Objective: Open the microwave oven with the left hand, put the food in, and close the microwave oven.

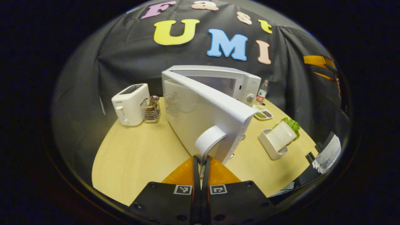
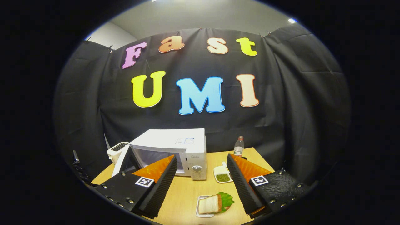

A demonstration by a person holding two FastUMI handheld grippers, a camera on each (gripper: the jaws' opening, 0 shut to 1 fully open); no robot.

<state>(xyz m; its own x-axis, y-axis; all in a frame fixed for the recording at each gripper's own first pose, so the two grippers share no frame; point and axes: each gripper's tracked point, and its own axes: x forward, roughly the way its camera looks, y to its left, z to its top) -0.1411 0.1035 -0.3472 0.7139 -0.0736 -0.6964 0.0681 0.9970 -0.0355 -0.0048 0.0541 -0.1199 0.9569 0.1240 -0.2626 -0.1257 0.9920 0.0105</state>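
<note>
The left tool (image 1: 201, 162) is being held nearly closed, both fingers pinching the white curved handle (image 1: 210, 139) of the white microwave oven door (image 1: 203, 115). The grip is being kept at the door's free edge, probably because pulling is easiest farthest from the hinge. The door is being swung partly open from the white box-shaped microwave oven (image 1: 232, 82), which is standing toward the back edge of the pale wooden worktop (image 1: 134, 156), and the cavity is being exposed behind it.

The right tool (image 2: 201, 181) is being held wide open and empty above the front edge of the worktop, seemingly in readiness for the food. Just below and ahead of it, the sandwich with green lettuce (image 2: 215, 203) is lying in a small white rectangular tray (image 2: 200, 214), near the front edge.

A white toaster (image 1: 130, 104) and a wire rack (image 1: 152, 111) are standing left of the oven, clear of the door's swing. A divided white dish (image 2: 222, 173) and a clear plastic bottle (image 2: 239, 146) are standing right of the oven, leaving an open lane from tray to cavity.
</note>
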